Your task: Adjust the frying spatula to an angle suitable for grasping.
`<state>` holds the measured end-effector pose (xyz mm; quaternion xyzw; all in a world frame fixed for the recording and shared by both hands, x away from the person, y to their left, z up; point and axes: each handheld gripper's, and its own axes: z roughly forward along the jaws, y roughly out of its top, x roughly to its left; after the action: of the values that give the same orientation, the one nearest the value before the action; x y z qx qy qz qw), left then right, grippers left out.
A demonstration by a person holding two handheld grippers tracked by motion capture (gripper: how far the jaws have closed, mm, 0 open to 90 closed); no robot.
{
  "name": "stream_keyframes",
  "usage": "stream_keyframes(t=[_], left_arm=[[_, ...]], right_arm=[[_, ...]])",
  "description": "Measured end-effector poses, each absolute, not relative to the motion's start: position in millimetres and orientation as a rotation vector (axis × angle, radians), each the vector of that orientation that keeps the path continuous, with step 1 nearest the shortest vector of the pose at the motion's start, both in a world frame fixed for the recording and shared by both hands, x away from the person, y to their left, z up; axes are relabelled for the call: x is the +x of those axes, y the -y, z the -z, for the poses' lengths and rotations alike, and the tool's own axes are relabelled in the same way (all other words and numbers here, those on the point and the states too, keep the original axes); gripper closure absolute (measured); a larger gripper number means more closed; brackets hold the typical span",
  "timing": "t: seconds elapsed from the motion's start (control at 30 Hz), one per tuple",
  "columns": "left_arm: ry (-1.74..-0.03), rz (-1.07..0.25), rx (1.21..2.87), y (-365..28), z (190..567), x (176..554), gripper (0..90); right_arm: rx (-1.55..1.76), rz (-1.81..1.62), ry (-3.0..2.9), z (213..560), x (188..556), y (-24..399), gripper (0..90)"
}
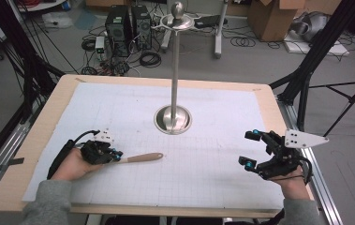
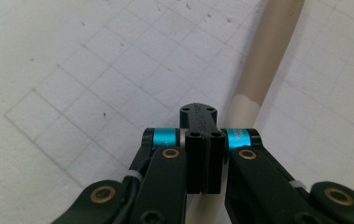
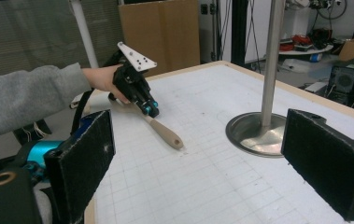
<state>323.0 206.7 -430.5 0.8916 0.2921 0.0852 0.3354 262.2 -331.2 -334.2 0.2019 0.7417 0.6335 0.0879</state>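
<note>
Handle [image 1: 142,158] clamped between left gripper [image 1: 117,154] fingers [image 2: 202,154]

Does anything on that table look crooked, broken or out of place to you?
Nothing stands out. The metal stand is upright on the gridded mat. The left gripper is shut on the end of a tan-handled utensil that lies flat. The right gripper hangs open, holding nothing.
</note>
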Motion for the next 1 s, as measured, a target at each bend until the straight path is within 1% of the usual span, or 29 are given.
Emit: stream_keyframes(t=[0.33, 0.47, 0.57, 0.67, 0.8, 0.83, 0.87, 1.0], left_arm=[[-0.795, -0.257, 2.316, -224, 431, 293, 89.8], [-0.803, -0.255, 2.267, -233, 431, 290, 89.8], [-0.766, -0.257, 2.158, -235, 422, 290, 89.8], [-0.702, -0.247, 2.112, -226, 412, 287, 89.7], [-0.624, -0.208, 2.145, -201, 411, 284, 89.7], [-0.624, -0.208, 2.145, -201, 411, 284, 89.7], [-0.588, -0.193, 2.170, -190, 413, 283, 89.7], [-0.555, -0.170, 2.191, -175, 415, 283, 89.6]], right_arm=[[0.596, -1.894, -2.192, 333, 262, 333, 8.6], [0.580, -1.889, -2.188, 332, 262, 331, 8.6], [0.577, -1.893, -2.196, 331, 262, 329, 8.6], [0.574, -1.893, -2.202, 331, 263, 327, 8.6], [0.573, -1.891, -2.202, 331, 264, 327, 8.6], [0.577, -1.893, -2.203, 331, 264, 327, 8.6], [0.569, -1.894, -2.200, 331, 264, 328, 8.6], [0.579, -1.900, -2.193, 330, 263, 329, 8.6]])
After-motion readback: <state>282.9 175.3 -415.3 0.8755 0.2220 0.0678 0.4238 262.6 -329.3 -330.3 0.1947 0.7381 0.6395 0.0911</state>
